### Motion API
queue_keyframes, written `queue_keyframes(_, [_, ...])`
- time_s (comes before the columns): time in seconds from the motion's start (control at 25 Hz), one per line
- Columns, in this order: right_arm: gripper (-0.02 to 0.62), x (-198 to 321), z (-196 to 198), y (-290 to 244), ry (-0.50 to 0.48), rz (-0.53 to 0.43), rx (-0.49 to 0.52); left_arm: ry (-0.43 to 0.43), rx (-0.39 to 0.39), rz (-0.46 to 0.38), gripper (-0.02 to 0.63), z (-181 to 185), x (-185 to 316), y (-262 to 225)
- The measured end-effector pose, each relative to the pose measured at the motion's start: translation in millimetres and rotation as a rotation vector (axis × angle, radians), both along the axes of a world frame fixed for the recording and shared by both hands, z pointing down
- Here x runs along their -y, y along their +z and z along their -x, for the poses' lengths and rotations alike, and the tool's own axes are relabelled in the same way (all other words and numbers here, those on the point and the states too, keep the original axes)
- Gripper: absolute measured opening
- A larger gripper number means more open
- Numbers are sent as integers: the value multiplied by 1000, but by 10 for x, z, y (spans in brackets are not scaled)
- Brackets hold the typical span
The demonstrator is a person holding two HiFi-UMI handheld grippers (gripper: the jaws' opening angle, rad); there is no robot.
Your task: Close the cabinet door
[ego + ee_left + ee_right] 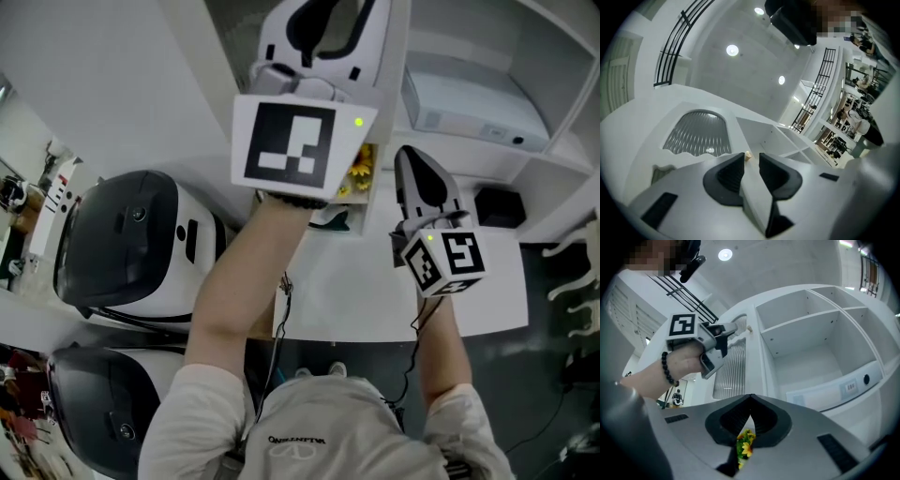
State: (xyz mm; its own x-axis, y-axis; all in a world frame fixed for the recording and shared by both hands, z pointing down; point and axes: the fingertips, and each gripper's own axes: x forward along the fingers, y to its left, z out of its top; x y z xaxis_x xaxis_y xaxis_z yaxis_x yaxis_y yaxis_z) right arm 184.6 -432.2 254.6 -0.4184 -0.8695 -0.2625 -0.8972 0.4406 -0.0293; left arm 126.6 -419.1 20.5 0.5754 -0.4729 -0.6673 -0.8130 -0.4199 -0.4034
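Hovering at the knob of the cabinet door, left gripper has jaws spread, nothing pinched; right gripper sits pressed together, empty — door, left of the doorless shelves, looks nearly closed, flush unconfirmed — final push likely remains.

light: bright, ceiling spots | edges: fisheye-warped, dark corners | focus: sharp
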Motion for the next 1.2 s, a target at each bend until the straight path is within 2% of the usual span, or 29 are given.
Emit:
queue_keyframes(0.24, [11,-229,35,126,9,21,14,16,-30,166,52,429,-320,829])
queue_keyframes(0.36, [11,-377,94,242,13,32,-2,5,-28,263,5,647,-442,1340])
queue_keyframes(0.52, [11,-560,119,437,23,57,6,4,-21,403,5,864,-612,2016])
queue_keyframes(0.68, [11,-709,129,630,30,74,3,-31,-14,508,3,1082,-812,2576])
queue_keyframes(0.96, [11,-998,198,812,-2,56,4,-92,34,590,3,1333,-1175,3178])
queue_keyframes(1.2, [11,-1191,198,963,-3,79,-23,-143,9,656,3,1593,-1312,3415])
